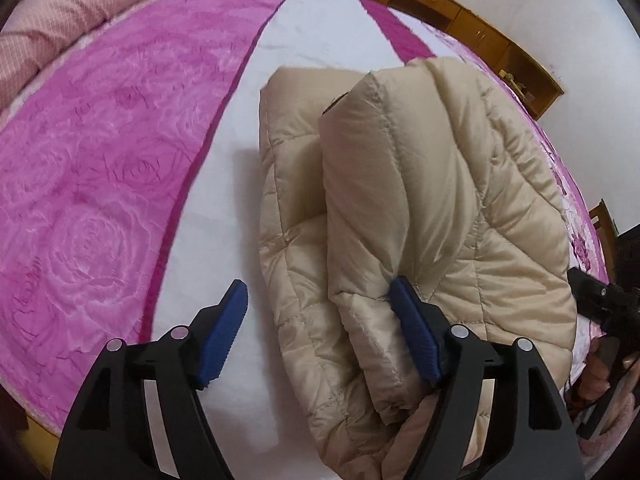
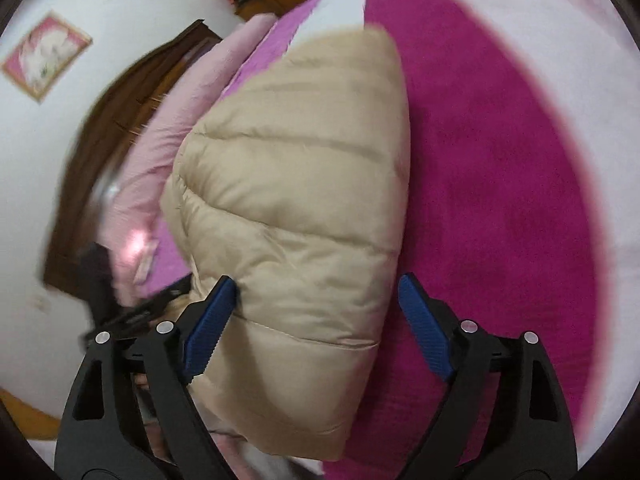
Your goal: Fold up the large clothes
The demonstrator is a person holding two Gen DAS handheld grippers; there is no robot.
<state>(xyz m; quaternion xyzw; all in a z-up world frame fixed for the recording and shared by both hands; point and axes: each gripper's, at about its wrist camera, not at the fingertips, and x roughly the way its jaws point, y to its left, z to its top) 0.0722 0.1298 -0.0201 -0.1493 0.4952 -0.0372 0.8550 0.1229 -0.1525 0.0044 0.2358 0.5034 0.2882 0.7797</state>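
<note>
A beige quilted puffer jacket [image 1: 420, 184] lies folded in thick layers on the bed's white stripe [image 1: 320, 40]. My left gripper [image 1: 318, 296] stands open over its near left edge. The right blue pad [image 1: 412, 328] rests against a folded layer, while the left pad [image 1: 224, 332] hangs over bare sheet. In the right wrist view, which is blurred, the jacket [image 2: 304, 200] bulges between the jaws of my right gripper [image 2: 318, 282], also open. Its left pad [image 2: 208, 328] touches the fabric and the right pad [image 2: 424, 328] stands apart from it. My right gripper [image 1: 600, 304] also shows at the picture's right edge.
The pink rose-patterned bedspread [image 1: 100, 168] covers the bed, with a pale pink checked quilt [image 1: 60, 20] rolled at the far left. Wooden cabinets [image 1: 440, 0] line the wall beyond. A dark wooden headboard [image 2: 100, 152] and a framed picture [image 2: 44, 56] are to the left.
</note>
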